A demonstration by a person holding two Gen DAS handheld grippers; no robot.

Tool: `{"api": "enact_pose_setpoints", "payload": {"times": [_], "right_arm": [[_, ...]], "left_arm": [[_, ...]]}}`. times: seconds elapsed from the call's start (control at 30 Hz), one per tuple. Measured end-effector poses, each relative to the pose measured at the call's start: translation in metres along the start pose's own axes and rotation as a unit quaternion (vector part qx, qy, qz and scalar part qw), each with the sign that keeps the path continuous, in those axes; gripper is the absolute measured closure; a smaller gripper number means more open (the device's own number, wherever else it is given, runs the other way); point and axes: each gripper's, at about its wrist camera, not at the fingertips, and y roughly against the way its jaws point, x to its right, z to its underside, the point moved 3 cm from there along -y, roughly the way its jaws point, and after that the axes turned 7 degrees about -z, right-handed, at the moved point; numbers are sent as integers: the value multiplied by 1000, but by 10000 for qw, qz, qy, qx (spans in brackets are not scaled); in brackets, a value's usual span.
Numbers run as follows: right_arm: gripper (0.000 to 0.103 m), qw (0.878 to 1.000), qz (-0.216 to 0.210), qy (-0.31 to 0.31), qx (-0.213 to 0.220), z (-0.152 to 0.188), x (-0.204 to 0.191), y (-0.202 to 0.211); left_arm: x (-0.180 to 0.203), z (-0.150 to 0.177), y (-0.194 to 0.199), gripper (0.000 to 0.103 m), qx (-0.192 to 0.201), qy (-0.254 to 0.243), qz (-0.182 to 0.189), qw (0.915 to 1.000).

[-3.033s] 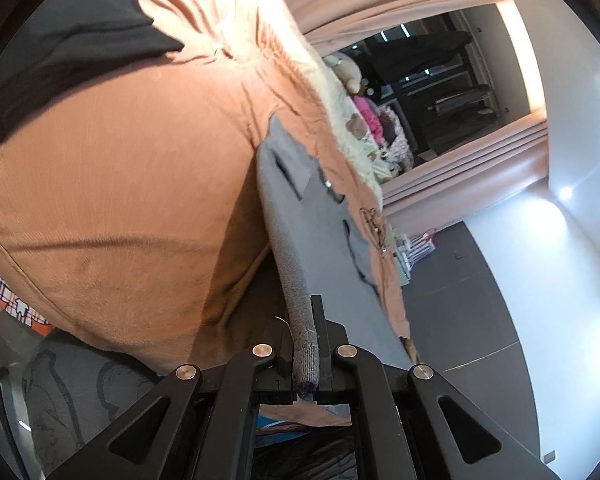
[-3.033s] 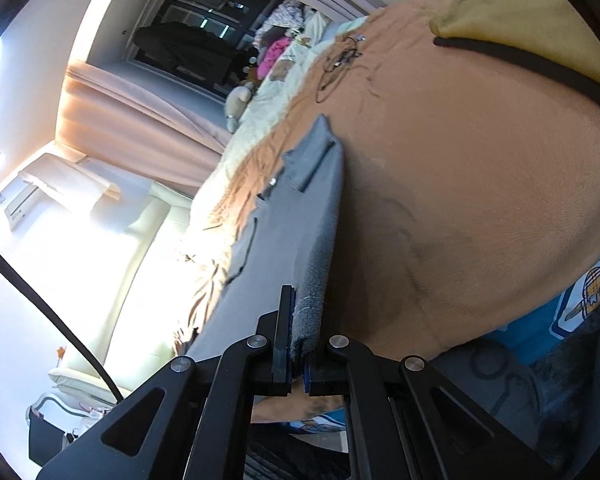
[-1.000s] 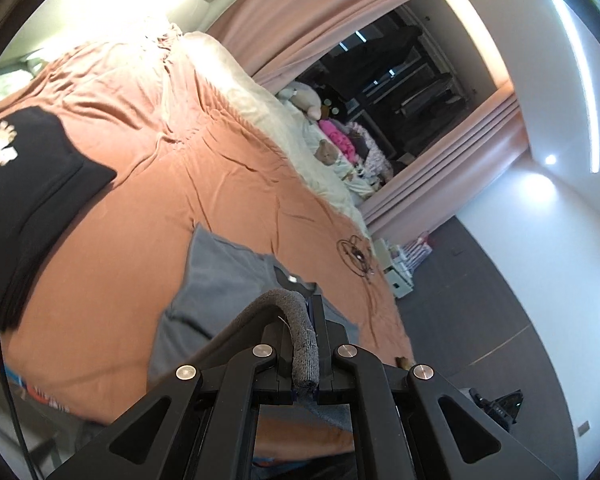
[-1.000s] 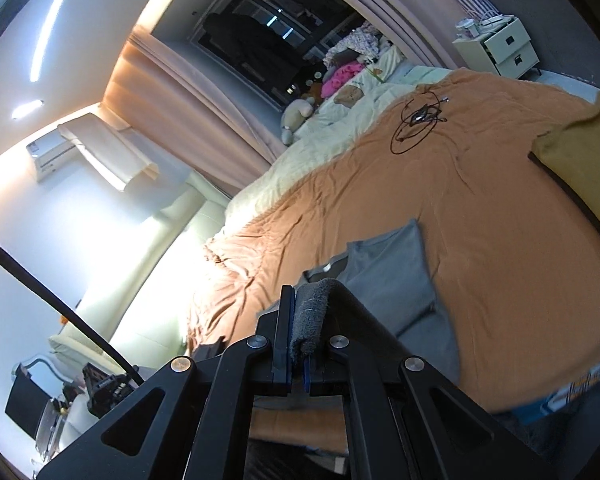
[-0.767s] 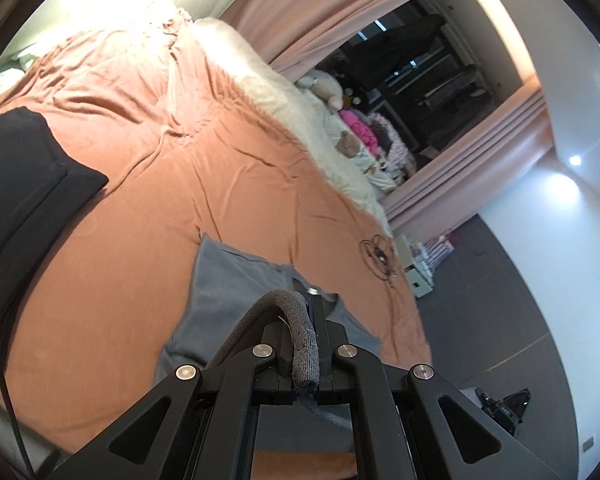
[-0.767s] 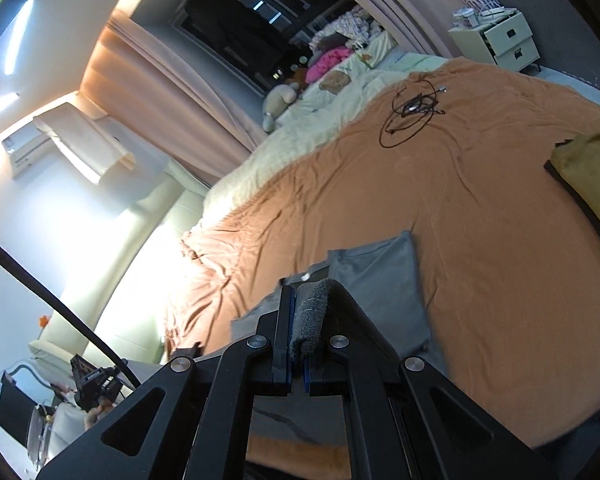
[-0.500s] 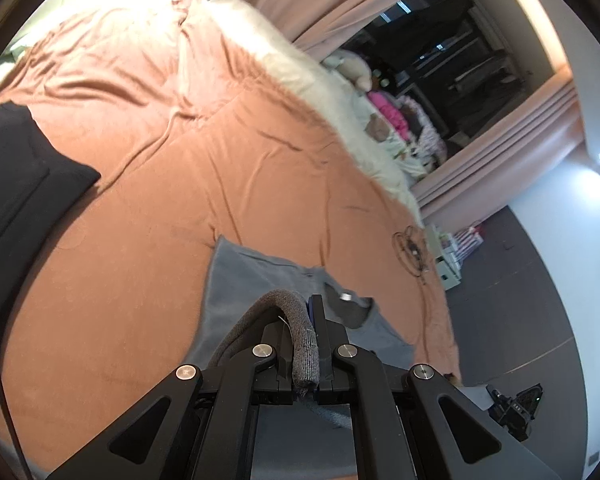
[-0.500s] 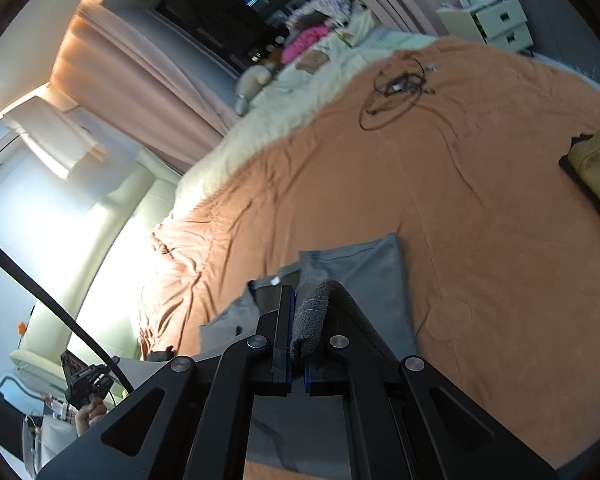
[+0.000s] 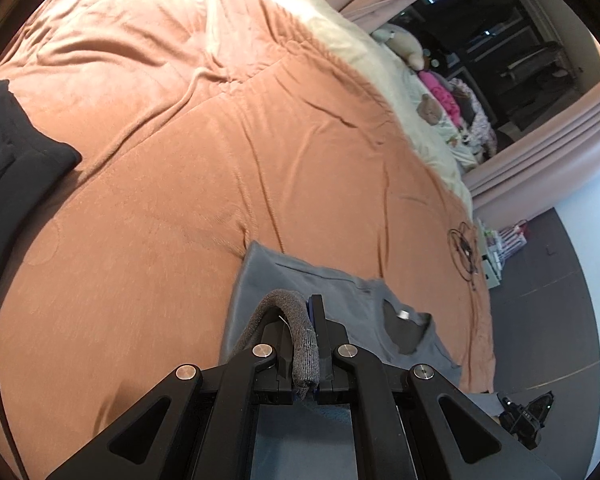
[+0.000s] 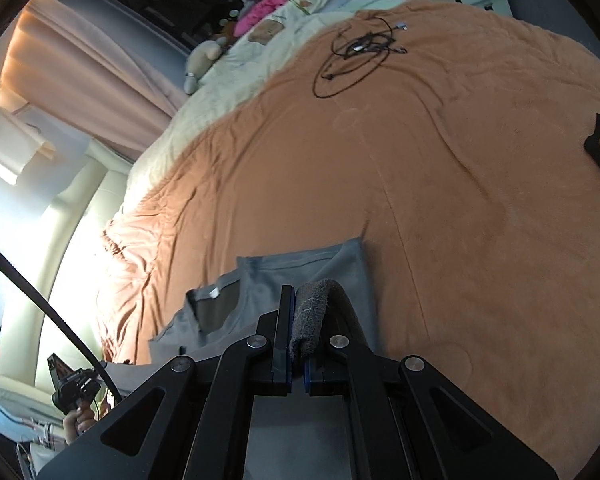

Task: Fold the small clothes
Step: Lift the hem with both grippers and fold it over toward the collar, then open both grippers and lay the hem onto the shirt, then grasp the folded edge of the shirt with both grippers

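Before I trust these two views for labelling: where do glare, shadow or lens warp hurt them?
Left wrist view: even light, the bed bulges from fisheye warp, and the window is dark. Right wrist view: strong glare washes out the wall at left. The grey shirt stays sharp, with the left gripper and right gripper blocking the bottom of each frame.

Both wrist views close, angled down — sharing grey shirt (image 9: 332, 292), orange bedspread (image 10: 420, 184)

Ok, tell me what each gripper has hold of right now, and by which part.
Both grip the grey shirt by its edge. The left gripper pinches a rolled bit of hem, the right gripper another; the collar end lies on the orange bedspread.
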Motion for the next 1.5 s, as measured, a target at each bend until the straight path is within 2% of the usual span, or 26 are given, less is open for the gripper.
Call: {"api": "enact_pose_setpoints", "payload": {"times": [0.3,0.53,0.73,0.77,0.83,0.87,0.9,0.93,0.97,1.0,1.17,1.3,1.37,1.5], "right_arm": [[103,9986,405,-212,-256,-8,13,-53],[103,9974,516,-276,-419,-15,19,-77],[102,9949,695,-260,-682,-15,24,-91],[99,9947,699,-246,-709,-16,22,-89],[76,9954,700,-132,-638,-20,17,-81],[46,9961,655,-62,-592,-22,15,-77],[21,9966,671,60,-478,-24,8,-66],[19,9966,702,155,-407,-24,5,-61],[19,9961,743,250,-402,-24,2,-56],[19,9954,784,339,-440,-23,0,-51],[19,9837,1277,1056,-698,-10,-16,-34],[19,9701,1643,1569,-851,3,-28,-28],[19,9637,1754,1750,-999,7,-44,-42],[19,9502,1903,2041,-1389,22,-48,-56]], "left_arm": [[-10,-14,-69,99,-308,70,-423,9986],[-26,-14,-107,99,-492,152,-681,9963],[-37,-13,-130,96,-710,279,-688,9947],[-36,-14,-129,95,-765,238,-666,9946],[-31,-16,-125,90,-855,80,-677,9940],[-28,-17,-120,81,-895,-23,-667,9937],[-25,-17,-115,65,-893,-111,-650,9938],[-22,-17,-108,52,-831,-215,-698,9939],[-21,-18,-103,31,-757,-297,-779,9936],[-19,-18,-95,24,-645,-434,-870,9932],[-13,-11,-72,24,-576,-1104,-1139,9857],[-9,1,-67,24,-710,-1663,-1376,9738],[-9,9,-68,24,-844,-1939,-1451,9665],[-10,24,-77,24,-1096,-2278,-1558,9549]]}}
